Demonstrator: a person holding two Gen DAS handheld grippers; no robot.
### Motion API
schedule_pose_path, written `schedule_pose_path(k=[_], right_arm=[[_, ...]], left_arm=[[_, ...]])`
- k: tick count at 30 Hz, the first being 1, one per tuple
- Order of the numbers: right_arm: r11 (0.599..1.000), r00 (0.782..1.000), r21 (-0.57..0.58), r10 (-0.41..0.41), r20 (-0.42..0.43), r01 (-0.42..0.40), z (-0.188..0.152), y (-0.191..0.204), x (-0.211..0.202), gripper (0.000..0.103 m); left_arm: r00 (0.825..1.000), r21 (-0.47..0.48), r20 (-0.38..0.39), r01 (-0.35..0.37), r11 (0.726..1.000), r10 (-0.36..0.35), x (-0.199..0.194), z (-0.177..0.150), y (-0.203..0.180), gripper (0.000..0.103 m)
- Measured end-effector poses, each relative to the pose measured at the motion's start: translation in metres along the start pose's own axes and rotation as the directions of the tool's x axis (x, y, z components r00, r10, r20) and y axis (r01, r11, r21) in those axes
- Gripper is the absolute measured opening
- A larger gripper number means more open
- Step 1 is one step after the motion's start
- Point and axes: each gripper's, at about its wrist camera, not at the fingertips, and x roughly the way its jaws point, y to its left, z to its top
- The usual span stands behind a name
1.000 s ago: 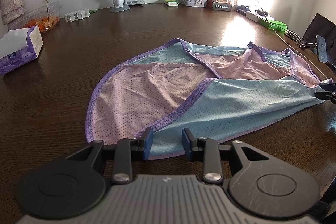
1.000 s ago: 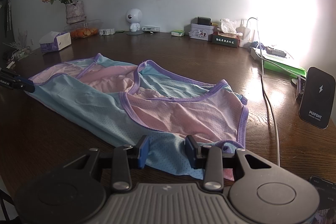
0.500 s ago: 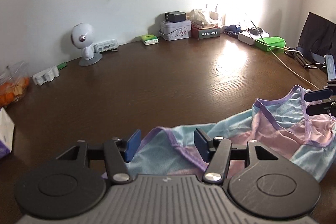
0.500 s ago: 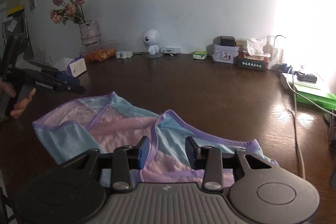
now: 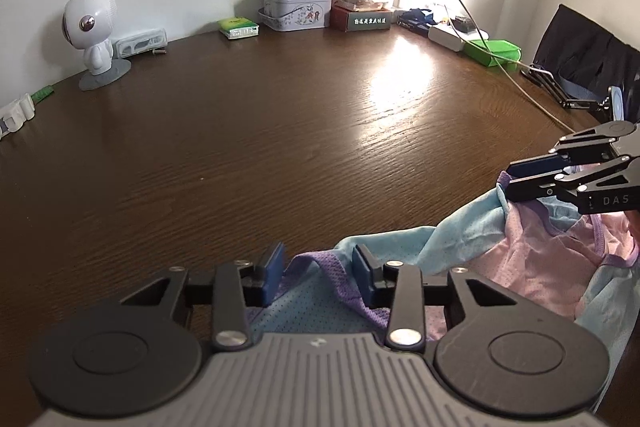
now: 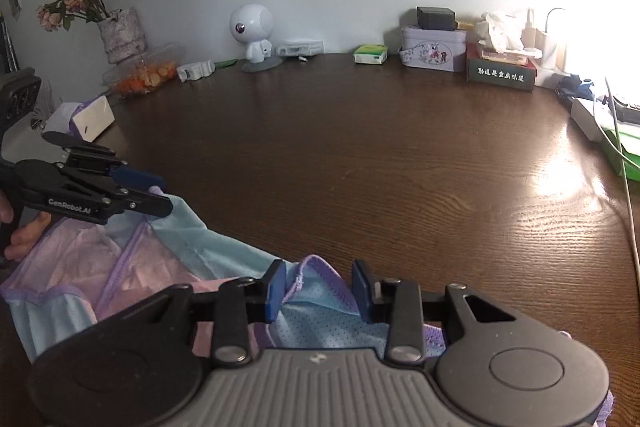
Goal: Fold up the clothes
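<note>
Both jaws just closing. Left gripper (image 5: 319, 275) and right gripper (image 6: 319, 291) each straddle garment (image 5: 532, 267) hem, apparently pinching it. Garment dragged off flat, bunched toward fingers: fold underway.

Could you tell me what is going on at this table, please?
A person is folding clothes with a handheld gripper in each hand. The left gripper and the right gripper each pinch a purple-trimmed edge of a blue and pink mesh garment. Both sets of jaws have just been closing, with fabric between them. The garment hangs bunched between the two grippers at the near edge of the wooden table, and no fold is laid yet.
</note>
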Motion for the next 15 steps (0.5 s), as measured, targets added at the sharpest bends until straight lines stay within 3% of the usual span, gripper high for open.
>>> schedule_pose_path(k=[1, 2, 3, 10, 15], right_arm=[[1.000, 1.000, -0.004, 0.003, 0.002, -0.003, -0.001, 0.001, 0.000, 0.019], [1.000, 1.000, -0.007, 0.008, 0.002, -0.008, -0.001, 0.002, -0.001, 0.013], [1.000, 1.000, -0.007, 0.011, 0.006, -0.011, -0.001, 0.003, -0.002, 0.009], [0.998, 0.994, -0.043, 0.045, 0.095, -0.041, -0.004, 0.013, -0.044, 0.007], [0.991, 0.991, -0.103, 0.090, 0.102, -0.079, -0.042, 0.029, -0.092, 0.006]], left_arm=[[1.000, -0.018, 0.006, 0.000, 1.000, 0.001, -0.001, 0.000, 0.002, 0.014], [1.000, -0.028, 0.011, 0.002, 1.000, -0.002, -0.002, 0.001, 0.003, 0.008], [1.000, -0.025, 0.022, 0.003, 1.000, -0.002, -0.005, 0.000, 0.002, 0.008], [0.988, -0.007, 0.126, -0.086, 0.996, 0.086, -0.062, -0.013, -0.033, 0.007], [0.981, -0.023, 0.084, -0.171, 0.985, 0.173, -0.088, -0.052, -0.078, 0.007]])
